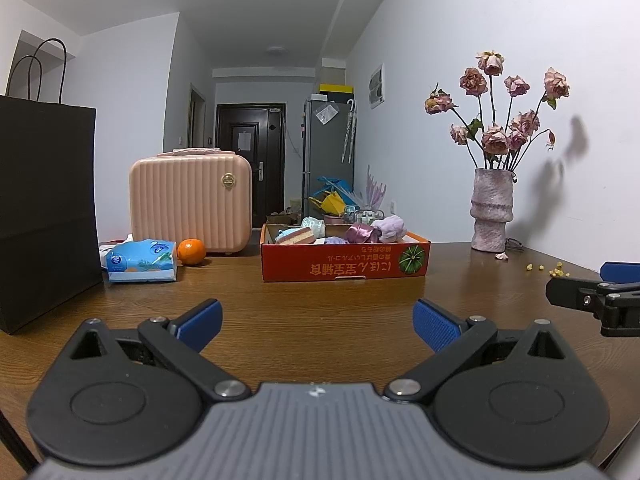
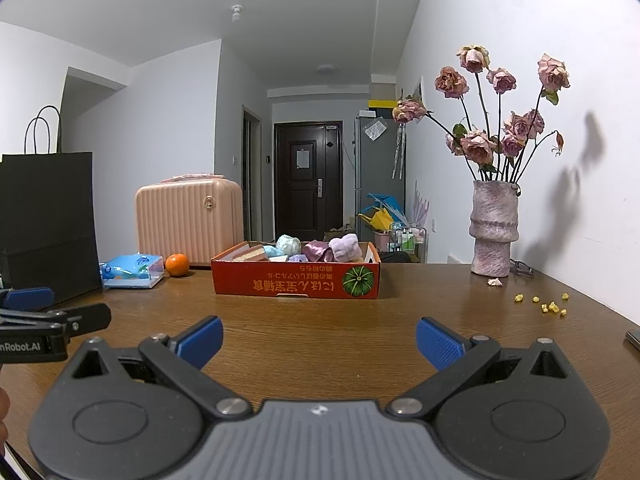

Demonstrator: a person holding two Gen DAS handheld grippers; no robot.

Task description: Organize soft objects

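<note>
White walls and a dark door at the end of a hallway frame a brown wooden worktop [image 1: 320, 292]. Toward its far side sits a shallow red cardboard box [image 1: 344, 260] printed with a green pumpkin, and the soft objects lie inside it: a layered cake-shaped sponge [image 1: 295, 236], a pale blue-green plush [image 1: 314, 226], a shiny mauve ribbon bundle [image 1: 362, 233] and a lilac fluffy toy [image 1: 392, 228] at the box's right end.

Left of the box an orange [image 1: 191, 251] rests just beside a blue tissue pack [image 1: 141, 260], with a pink ribbed case [image 1: 190, 205] behind them and a black paper bag [image 1: 46, 208] standing at the far left. To the right, a pink vase [image 2: 494, 228] of dried roses stands by the wall, with a fallen petal [image 2: 495, 281] and small yellow bits [image 2: 548, 304] scattered near it.

Both tools hover low over bare wood on the near side, well apart from the box. The left gripper [image 1: 318, 326] has its blue pads spread wide and empty; the right gripper [image 2: 319, 340] is likewise spread wide, holding nothing.
</note>
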